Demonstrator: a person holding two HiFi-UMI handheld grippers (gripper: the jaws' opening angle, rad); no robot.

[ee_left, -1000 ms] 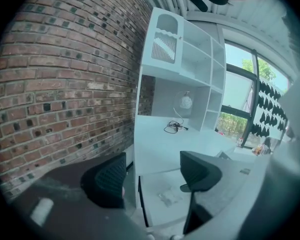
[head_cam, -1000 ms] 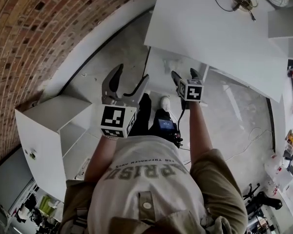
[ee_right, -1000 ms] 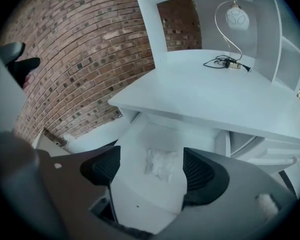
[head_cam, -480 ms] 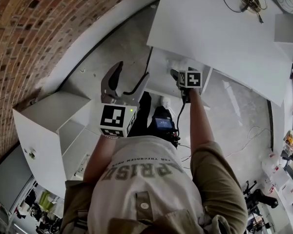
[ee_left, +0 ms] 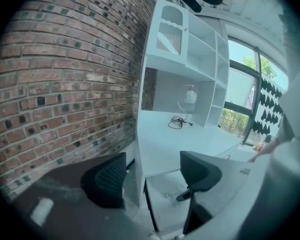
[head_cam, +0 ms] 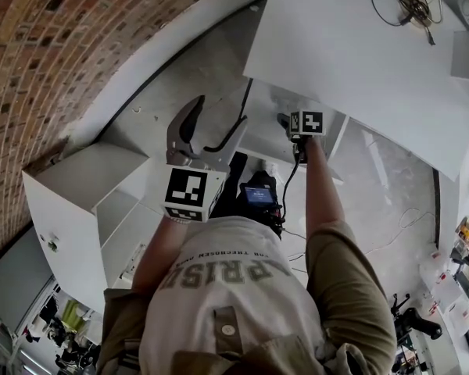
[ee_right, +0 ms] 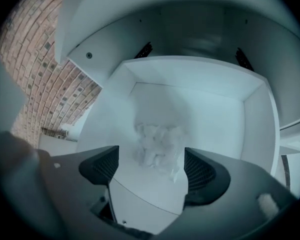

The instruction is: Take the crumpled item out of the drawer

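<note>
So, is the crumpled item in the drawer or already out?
In the drawer. The crumpled item lies on the floor of the open drawer; the right gripper has jaws apart, not closed on it.

In the middle of the right gripper view, the open white drawer (ee_right: 217,111) holds a crumpled white item (ee_right: 157,143) on its bottom, while the white desk (head_cam: 352,61) at the head view's upper right carries a tangled cable (head_cam: 410,2).

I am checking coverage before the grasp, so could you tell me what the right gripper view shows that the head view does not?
Right gripper view only: the crumpled item clearly, on the drawer floor just beyond the right gripper's open fingers. Head view only: the left gripper, open, and the cable on the desk. Both: drawer, brick wall.
</note>
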